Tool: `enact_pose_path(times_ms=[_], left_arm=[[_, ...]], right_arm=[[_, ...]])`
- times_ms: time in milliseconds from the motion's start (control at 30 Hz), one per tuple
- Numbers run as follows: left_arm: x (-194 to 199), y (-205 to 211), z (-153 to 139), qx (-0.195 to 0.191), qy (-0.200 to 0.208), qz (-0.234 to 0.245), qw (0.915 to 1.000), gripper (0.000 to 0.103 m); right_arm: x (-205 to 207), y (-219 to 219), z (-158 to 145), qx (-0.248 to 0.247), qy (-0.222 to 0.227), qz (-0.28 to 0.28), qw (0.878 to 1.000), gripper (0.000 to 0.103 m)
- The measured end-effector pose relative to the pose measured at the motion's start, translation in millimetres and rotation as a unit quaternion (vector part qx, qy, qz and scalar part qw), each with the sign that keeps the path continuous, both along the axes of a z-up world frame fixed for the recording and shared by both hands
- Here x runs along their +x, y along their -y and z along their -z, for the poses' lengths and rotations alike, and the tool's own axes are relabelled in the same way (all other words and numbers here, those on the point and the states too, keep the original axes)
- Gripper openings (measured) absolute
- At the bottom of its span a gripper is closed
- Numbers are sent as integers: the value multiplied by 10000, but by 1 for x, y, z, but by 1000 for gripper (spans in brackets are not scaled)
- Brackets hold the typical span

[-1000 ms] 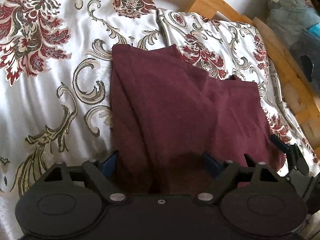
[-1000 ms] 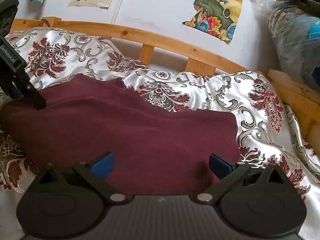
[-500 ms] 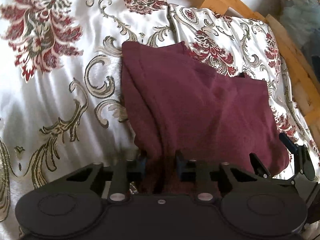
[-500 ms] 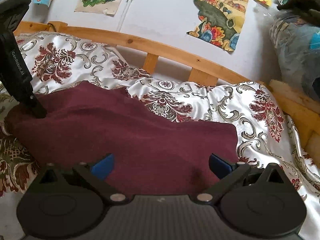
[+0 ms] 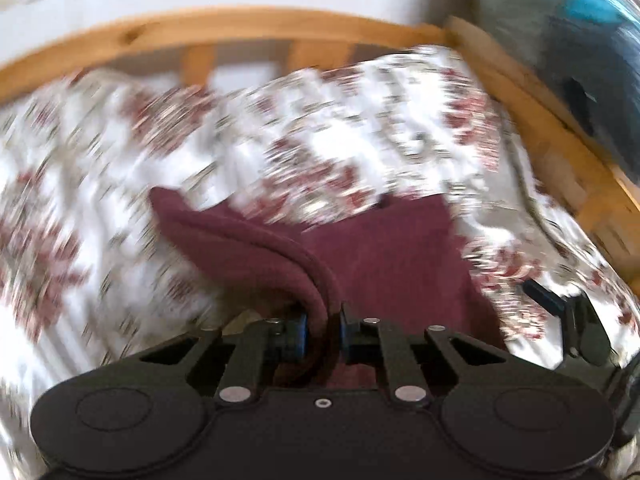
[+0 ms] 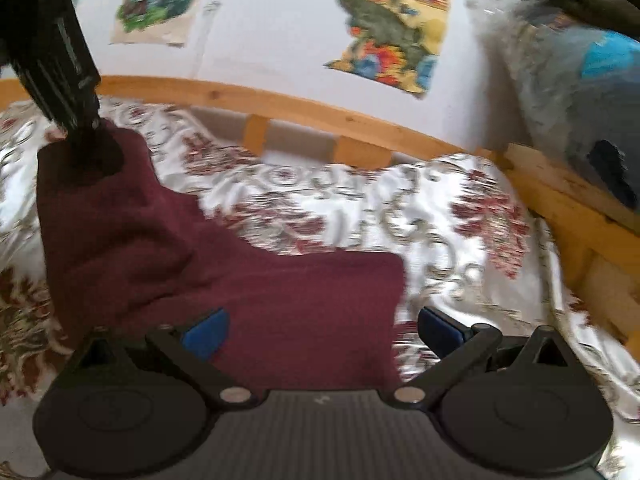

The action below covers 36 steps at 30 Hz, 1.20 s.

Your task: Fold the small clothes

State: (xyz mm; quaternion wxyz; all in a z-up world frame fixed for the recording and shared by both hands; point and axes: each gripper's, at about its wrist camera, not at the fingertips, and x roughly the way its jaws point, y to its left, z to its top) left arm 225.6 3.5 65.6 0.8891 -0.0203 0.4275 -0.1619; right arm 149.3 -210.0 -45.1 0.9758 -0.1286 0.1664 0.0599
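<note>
While lying mostly flat on the floral bedspread [image 6: 400, 208], maroon cloth [image 6: 304, 308] lifted at one edge. Left gripper [image 5: 322, 330] clenched on that raised fold; right gripper [image 6: 320, 326] spread wide over the near edge, gripping nothing. Soft, light, limp: likely to sag and drape. Best pinched at corners or hems.

A second ago my left gripper [image 5: 322, 330] sat spread wide over the maroon cloth [image 5: 384, 264]; now its blue pads are pinched on a bunched edge. That edge has risen off the floral bedspread [image 5: 120, 208] into a raised ridge, seen from the right wrist as a peak [image 6: 96, 168] under the left tool. The left view has tilted up, blurred, toward the wooden headboard [image 5: 240, 30].
</note>
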Motion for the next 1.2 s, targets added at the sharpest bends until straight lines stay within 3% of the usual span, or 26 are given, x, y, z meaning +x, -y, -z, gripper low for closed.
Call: enact_pose_path(times_ms=[100,233,400,500,600,667,833,1000,1100,1200], left_arm=[[4,49,-10,276,148,528,9981,14],[13,110,3,441,95,1078,9931,12],[12,143,41,270,-185,1255,9915,12],[1,146,55,227,-75,1216,9923,18],[-12,146,56,15,51,1265,9920,41],[-22,147,52,-114,204,1357,9905,64],[-51,149,39,-148,649,1575,9853,80],[-77,132,33,-315,989,1121,9883,92],[-88,115,31,-391,1233,640,9895,99],[-93,103,35,-206,1420,369,9890,102]], right_arm=[[9,27,-8,-51,-11,324,9995,103],[24,66,-12,7,-140,820,9965,103],[39,110,-9,437,-432,1309,9895,103],[44,125,-7,719,-550,1425,9856,103],[46,133,-6,915,-607,1465,9831,103],[47,135,-6,1013,-642,1470,9818,103],[48,133,-4,1120,-670,1464,9806,103],[46,129,-4,1289,-553,1297,9816,103],[36,134,-8,2051,-189,802,9753,103],[37,137,-11,2976,-239,-25,9544,103]])
